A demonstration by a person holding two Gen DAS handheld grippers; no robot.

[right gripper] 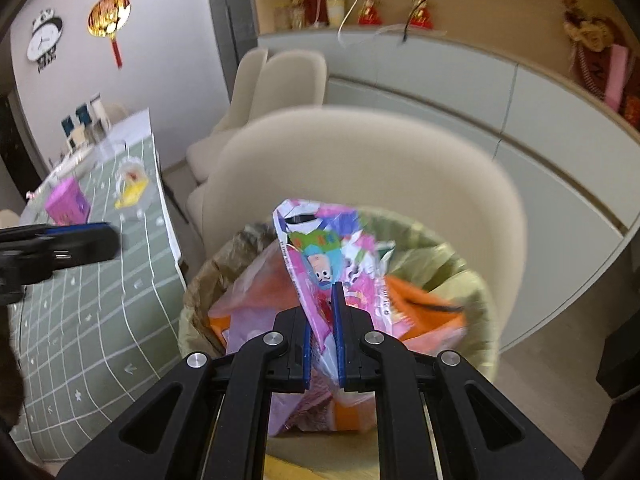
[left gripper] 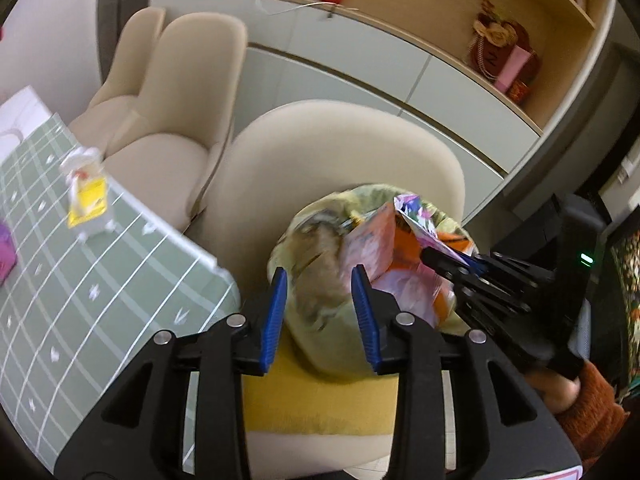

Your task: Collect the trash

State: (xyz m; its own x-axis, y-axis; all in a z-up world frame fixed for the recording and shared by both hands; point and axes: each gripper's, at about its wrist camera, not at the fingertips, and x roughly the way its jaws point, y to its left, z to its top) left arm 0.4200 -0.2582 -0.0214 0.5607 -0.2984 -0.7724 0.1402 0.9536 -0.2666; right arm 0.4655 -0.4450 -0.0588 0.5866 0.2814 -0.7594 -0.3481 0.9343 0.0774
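A trash bin lined with a yellowish bag [left gripper: 316,280] [right gripper: 476,280] stands on a chair seat and holds several orange and pink wrappers. My right gripper [right gripper: 322,320] [left gripper: 444,262] is shut on a pink cartoon snack wrapper [right gripper: 324,248] [left gripper: 412,208] and holds it over the bin's mouth. My left gripper [left gripper: 320,292] is open and empty, just in front of the bin; one of its fingers [right gripper: 80,244] shows at the left of the right wrist view. A yellow and clear wrapper [left gripper: 86,196] [right gripper: 132,188] and a purple box [right gripper: 66,202] lie on the table.
A green grid tablecloth covers the table [left gripper: 80,300] [right gripper: 92,320] at the left. A beige chair back [left gripper: 340,152] [right gripper: 360,168] rises behind the bin, with more beige chairs [left gripper: 180,100] beyond. A white cabinet [right gripper: 480,92] with shelf ornaments runs along the back wall.
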